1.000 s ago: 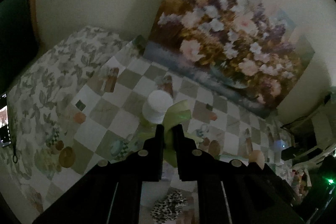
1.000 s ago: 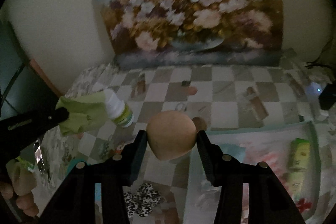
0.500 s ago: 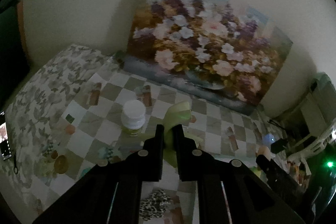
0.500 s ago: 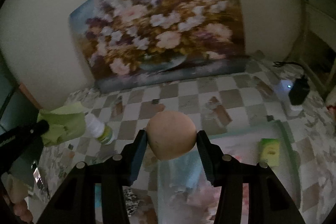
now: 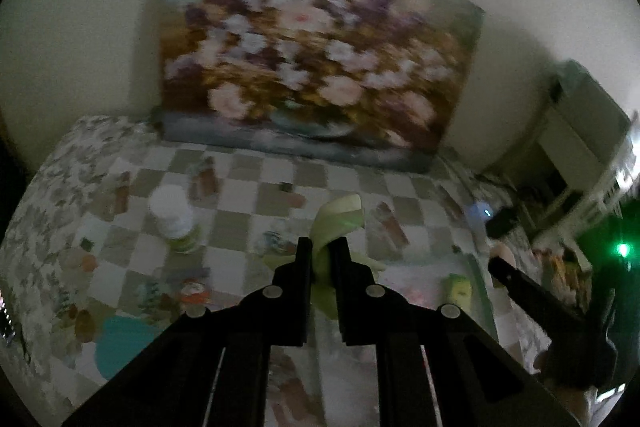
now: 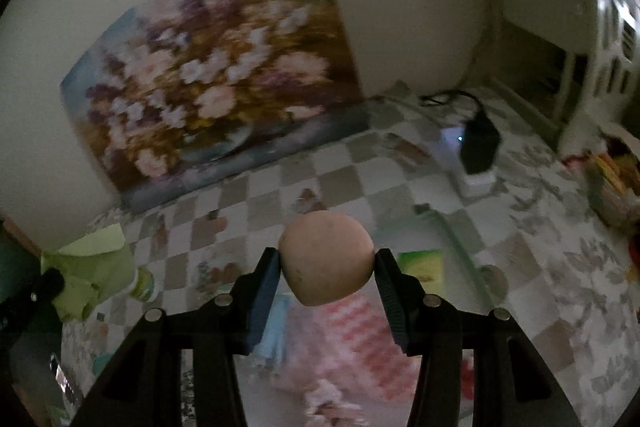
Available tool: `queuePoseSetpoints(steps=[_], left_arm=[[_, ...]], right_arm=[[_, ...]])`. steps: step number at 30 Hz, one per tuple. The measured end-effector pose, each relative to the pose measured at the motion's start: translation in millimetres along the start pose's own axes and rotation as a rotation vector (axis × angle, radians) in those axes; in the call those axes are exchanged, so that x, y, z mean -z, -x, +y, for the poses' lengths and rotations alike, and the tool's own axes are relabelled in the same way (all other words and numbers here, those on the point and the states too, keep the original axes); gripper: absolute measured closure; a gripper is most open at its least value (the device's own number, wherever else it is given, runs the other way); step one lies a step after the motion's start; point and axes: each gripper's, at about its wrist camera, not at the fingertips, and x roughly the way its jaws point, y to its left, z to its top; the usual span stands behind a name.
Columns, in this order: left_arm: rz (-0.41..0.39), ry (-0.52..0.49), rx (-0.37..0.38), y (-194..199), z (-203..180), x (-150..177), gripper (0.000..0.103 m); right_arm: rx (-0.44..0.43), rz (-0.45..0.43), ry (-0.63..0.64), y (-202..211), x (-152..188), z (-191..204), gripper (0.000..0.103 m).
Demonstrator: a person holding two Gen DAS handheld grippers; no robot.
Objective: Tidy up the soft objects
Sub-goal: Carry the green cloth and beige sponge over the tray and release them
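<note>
Left wrist view — white bottle (image 5: 173,217) slid leftward; left gripper (image 5: 320,247) pinches green cloth (image 5: 338,223), right gripper (image 6: 326,263) clamps peach ball (image 6: 326,263).

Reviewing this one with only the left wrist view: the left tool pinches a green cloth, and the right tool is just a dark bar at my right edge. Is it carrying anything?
Observer: Yes. The right tool is clamped on a peach-coloured ball, with one pad on each side.
Operator: What lies below that ball?
Observer: A pink-patterned cloth, blurred, apparently inside a pale-rimmed tray.
Operator: I see a dark lump with a small light, far right. What is it?
Observer: A black adapter standing on a white block, with a cable running off toward the wall.
</note>
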Motion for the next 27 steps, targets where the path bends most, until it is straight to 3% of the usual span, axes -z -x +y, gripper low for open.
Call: queuePoseSetpoints(steps=[7,12,22,27], left_arm=[[0.110,-0.143,0.068,-33.4,-58.8,27.0,0.092],[0.213,-0.192,0.086,-62.8,-80.2,46.6,0.092],[0.393,-0.130,0.129,-109.2,-80.7,75.0,0.092],[0.427,-0.110,0.133,-115.2,-78.9,79.9,0.091]], right_arm=[[0.094,0.054,-0.093,-9.8,1.7,-42.6,0.051],[0.142,0.146,-0.154,-32.5,11.2,-69.4,0.051],[0.196,0.256,-0.116,-66.9,29.5,-69.7,0.051],[0.198,0.273,-0.075,-71.5,32.9,-60.3,0.051]])
